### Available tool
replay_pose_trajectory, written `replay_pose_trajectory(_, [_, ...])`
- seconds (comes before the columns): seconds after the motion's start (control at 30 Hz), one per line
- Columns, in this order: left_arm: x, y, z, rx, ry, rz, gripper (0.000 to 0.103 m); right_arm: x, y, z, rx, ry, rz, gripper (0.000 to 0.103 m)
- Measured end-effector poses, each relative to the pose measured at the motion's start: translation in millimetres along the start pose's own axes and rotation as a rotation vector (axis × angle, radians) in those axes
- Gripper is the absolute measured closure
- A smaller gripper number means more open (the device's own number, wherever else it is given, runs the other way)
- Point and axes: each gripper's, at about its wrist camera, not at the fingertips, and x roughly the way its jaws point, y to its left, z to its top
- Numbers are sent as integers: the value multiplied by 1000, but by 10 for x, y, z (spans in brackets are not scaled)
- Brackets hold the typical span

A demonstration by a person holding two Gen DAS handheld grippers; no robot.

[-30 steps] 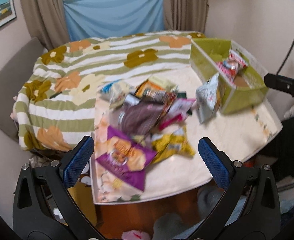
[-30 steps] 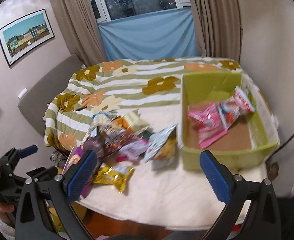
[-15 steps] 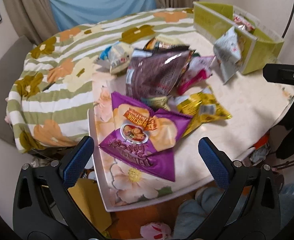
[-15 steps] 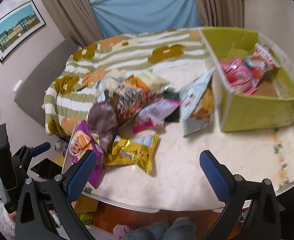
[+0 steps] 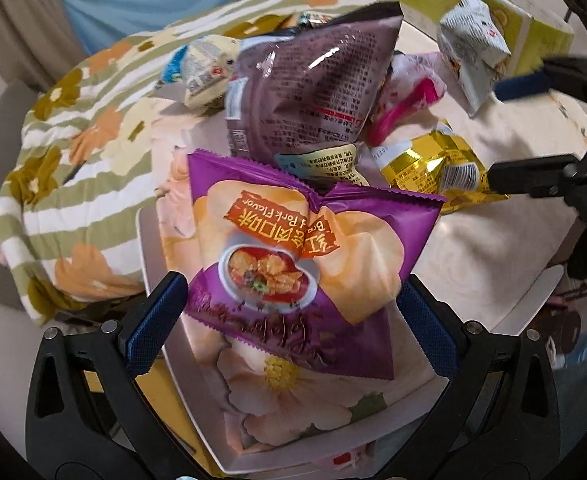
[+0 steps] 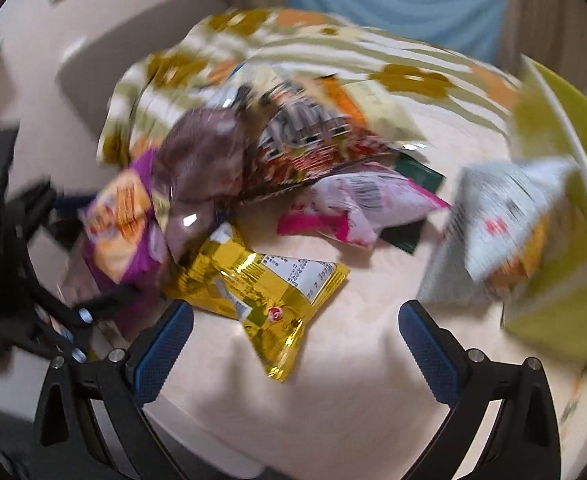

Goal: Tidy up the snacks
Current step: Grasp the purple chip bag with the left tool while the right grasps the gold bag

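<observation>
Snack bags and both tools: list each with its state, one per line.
Left tool: open, straddling the purple pork-flavour crisp bag, sealed, not gripped.
Right tool: open, empty, above the shiny gold snack bag, sealed, lying flat.
Dark maroon foil bag: sealed, propped on the pile.
Green cardboard box: open-topped.

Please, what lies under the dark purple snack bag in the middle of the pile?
The dark purple bag rests partly on a pale green-edged packet, whose lower edge shows, and overlaps the top of the purple chip bag. Anything deeper beneath it is covered and cannot be seen.
</observation>
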Motion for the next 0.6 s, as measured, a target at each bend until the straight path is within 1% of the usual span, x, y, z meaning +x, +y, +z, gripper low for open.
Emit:
replay_pose_trajectory(0.07, [44, 3, 28, 27, 8, -8, 0, 90, 70, 27, -117, 23, -20, 1])
replay_pose_trajectory(0.17, [94, -13, 59, 71, 20, -15, 0, 194, 167, 56, -249, 51, -10, 1])
replay_pose_trajectory(0.27, [149, -36, 91, 98, 44, -29, 8, 300, 263, 79, -350, 75, 7, 1])
replay_pose_trajectory(0.3, [152, -35, 95, 101, 48, -28, 12, 331, 307, 74, -390, 84, 13, 3])
replay_pose_trajectory(0.4, [151, -33, 105, 93, 54, -22, 21, 404, 389, 67, -470, 94, 15, 10])
replay_pose_trajectory(0.43, [150, -27, 110, 87, 57, -23, 22, 422, 394, 70, -480, 98, 15, 12])
replay_pose_trajectory(0.47, [138, -21, 109, 86, 57, -26, 23, 451, 401, 73, -489, 108, 19, 17])
replay_pose_trajectory(0.5, [129, -27, 111, 84, 58, -29, 24, 476, 402, 76, -492, 116, 25, 19])
replay_pose_trajectory(0.6, [105, -13, 88, 79, 63, -36, 26, 518, 412, 99, -510, 116, 23, 21])
